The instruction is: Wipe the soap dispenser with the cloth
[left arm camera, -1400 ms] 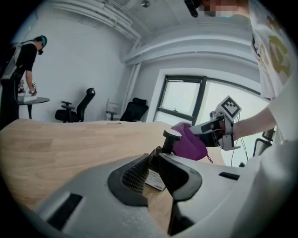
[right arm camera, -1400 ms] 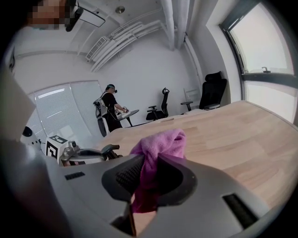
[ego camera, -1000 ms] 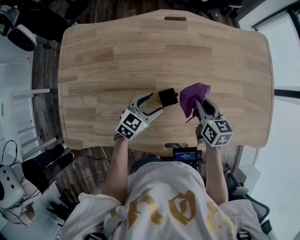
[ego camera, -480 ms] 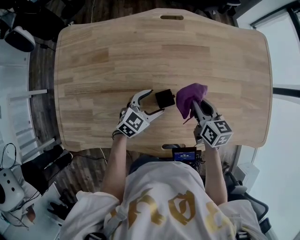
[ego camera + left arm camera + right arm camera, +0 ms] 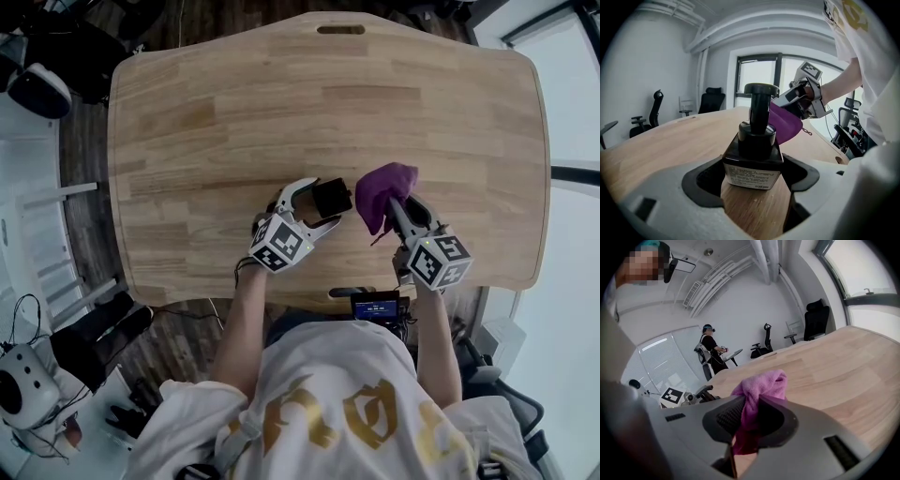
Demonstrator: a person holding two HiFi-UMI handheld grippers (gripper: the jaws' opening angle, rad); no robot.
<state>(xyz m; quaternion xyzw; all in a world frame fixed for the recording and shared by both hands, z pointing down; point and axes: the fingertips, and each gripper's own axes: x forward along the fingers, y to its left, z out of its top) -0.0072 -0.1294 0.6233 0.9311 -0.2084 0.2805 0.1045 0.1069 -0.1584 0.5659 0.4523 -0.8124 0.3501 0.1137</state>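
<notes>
A dark square soap dispenser point(image 5: 332, 197) with a black pump top stands upright on the wooden table point(image 5: 281, 94) near its front edge. My left gripper point(image 5: 322, 202) is open, its jaws on either side of the dispenser point(image 5: 754, 150), with a little room between the pads and the bottle. In the left gripper view the label faces me between the jaws point(image 5: 753, 182). My right gripper point(image 5: 392, 202) is shut on a bunched purple cloth point(image 5: 384, 186), just right of the dispenser. The cloth point(image 5: 757, 394) bulges out above the closed jaws point(image 5: 745, 423).
The table has a slot handle at its far edge point(image 5: 339, 29) and another at the near edge point(image 5: 352, 292). A small lit screen point(image 5: 377, 307) sits below the front edge. Office chairs point(image 5: 816, 317) and a person point(image 5: 710, 352) stand far behind.
My left gripper has moved right and forward, from beside the dispenser to around it, and its jaws have spread wider. The right gripper with the cloth has stayed in place.
</notes>
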